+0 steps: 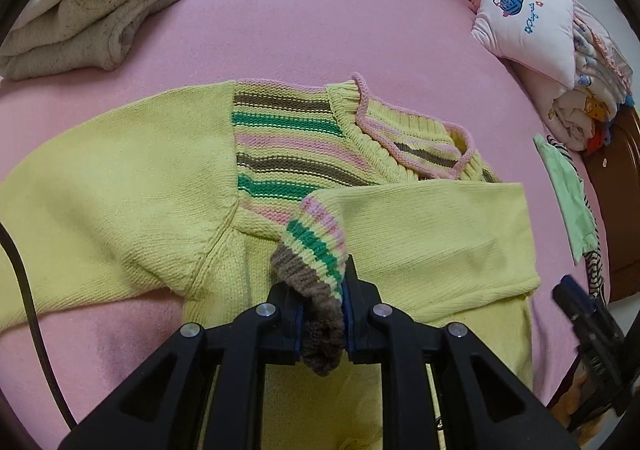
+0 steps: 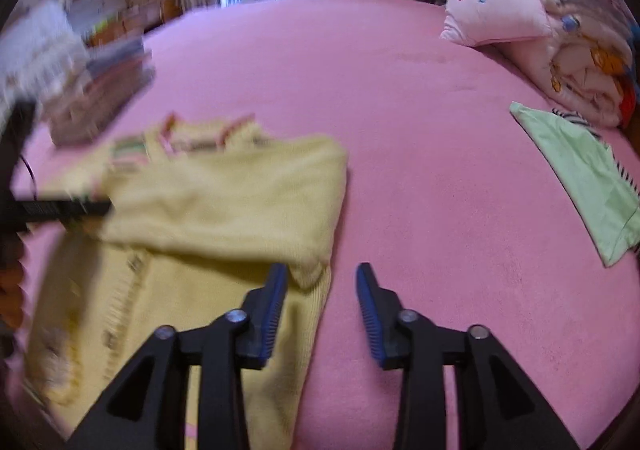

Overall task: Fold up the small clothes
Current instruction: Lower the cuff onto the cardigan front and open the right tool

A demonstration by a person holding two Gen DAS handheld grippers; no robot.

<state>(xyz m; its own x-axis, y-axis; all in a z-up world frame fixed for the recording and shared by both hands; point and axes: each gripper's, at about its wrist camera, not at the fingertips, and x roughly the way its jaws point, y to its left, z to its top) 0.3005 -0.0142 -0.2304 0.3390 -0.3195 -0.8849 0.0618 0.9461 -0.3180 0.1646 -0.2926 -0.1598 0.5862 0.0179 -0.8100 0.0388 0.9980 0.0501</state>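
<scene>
A small yellow knit sweater (image 1: 120, 190) with pink, green and brown stripes lies flat on the pink bed (image 1: 300, 10). Its right sleeve is folded across the body. My left gripper (image 1: 322, 290) is shut on the striped cuff (image 1: 316, 258) of that sleeve, over the sweater's chest. My right gripper (image 2: 322, 278) is open and empty, above the sweater's right edge (image 2: 224, 202), where the folded sleeve bends. The right wrist view is blurred on the left. My right gripper also shows at the lower right of the left wrist view (image 1: 588, 322).
A stack of folded grey and cream clothes (image 1: 92, 10) sits at the far left. A pink pillow and bedding pile (image 1: 552, 50) sits at the far right. A light green garment (image 2: 580, 178) lies on the bed to the right, over a striped one.
</scene>
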